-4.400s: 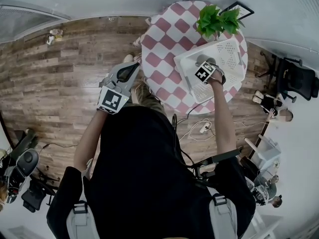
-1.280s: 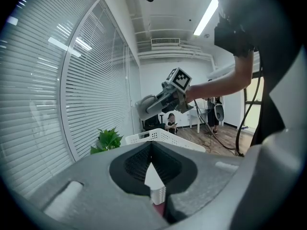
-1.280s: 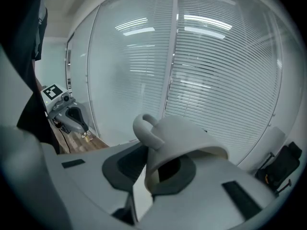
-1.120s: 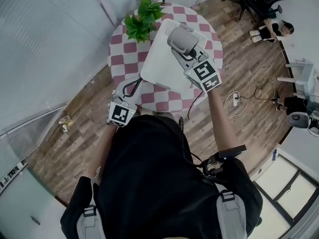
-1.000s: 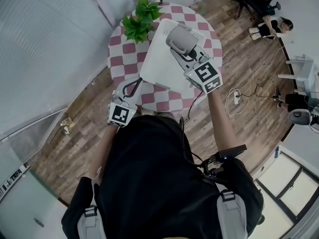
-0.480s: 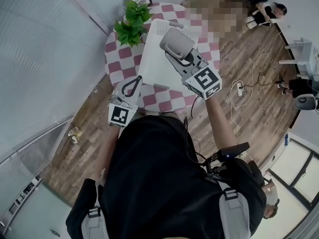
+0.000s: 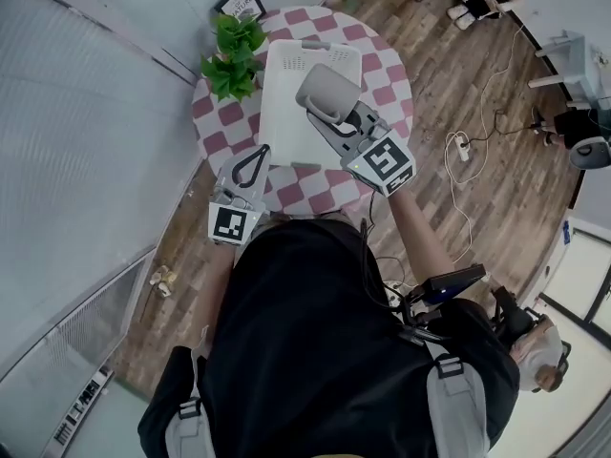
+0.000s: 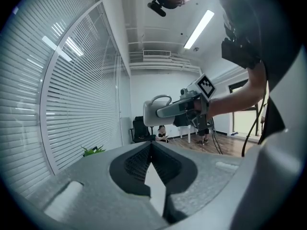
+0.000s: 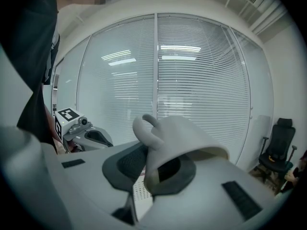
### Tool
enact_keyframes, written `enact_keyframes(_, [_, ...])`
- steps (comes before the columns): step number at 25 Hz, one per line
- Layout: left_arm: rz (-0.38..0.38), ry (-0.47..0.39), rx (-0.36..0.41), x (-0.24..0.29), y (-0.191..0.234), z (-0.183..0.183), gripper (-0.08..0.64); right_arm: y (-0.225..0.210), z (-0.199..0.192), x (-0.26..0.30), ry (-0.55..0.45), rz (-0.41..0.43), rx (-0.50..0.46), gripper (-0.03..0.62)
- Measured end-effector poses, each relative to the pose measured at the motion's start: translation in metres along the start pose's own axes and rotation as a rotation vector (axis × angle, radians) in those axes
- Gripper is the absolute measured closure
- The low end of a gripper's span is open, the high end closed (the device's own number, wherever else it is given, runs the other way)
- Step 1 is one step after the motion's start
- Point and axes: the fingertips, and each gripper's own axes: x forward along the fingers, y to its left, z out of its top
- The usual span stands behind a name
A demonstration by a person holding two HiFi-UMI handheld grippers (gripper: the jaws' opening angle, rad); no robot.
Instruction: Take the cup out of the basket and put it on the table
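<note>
my right gripper (image 7: 342, 127) clenched on grey cup (image 7: 325, 91) wall, cup tilted between its jaws, white basket (image 7: 286, 113) beneath on checkered counter (image 7: 384, 65), my left gripper (image 7: 252, 163) pinched together, empty

The white basket (image 7: 286, 113) takes the middle of the checkered bench (image 7: 387, 79); bare cloth lies open to its right and along the near edge. A plant (image 7: 229, 55) and picture frame (image 7: 241, 0) crowd the far left.

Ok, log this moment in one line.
right tool: shut on cup | cup: held above basket | left tool: shut, empty | table: no cup yet
</note>
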Motion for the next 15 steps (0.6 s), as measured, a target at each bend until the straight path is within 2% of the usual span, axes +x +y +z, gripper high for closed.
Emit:
enact_keyframes(5, [-0.040,-0.011,-0.007,0.006,-0.001,0.002,0.555,0.003,-0.012,-0.003,0.003,-0.051,0.014,0.549])
enact_keyframes(10, [-0.041,-0.022,-0.019,0.013,-0.003,0.005,0.555,0.003,-0.024,-0.008,0.024,-0.062,0.045,0.549])
enact_keyframes(15, [-0.081,-0.008,0.009,0.012,-0.011,0.004,0.555,0.008,-0.028,-0.019,0.015,-0.095,0.075,0.549])
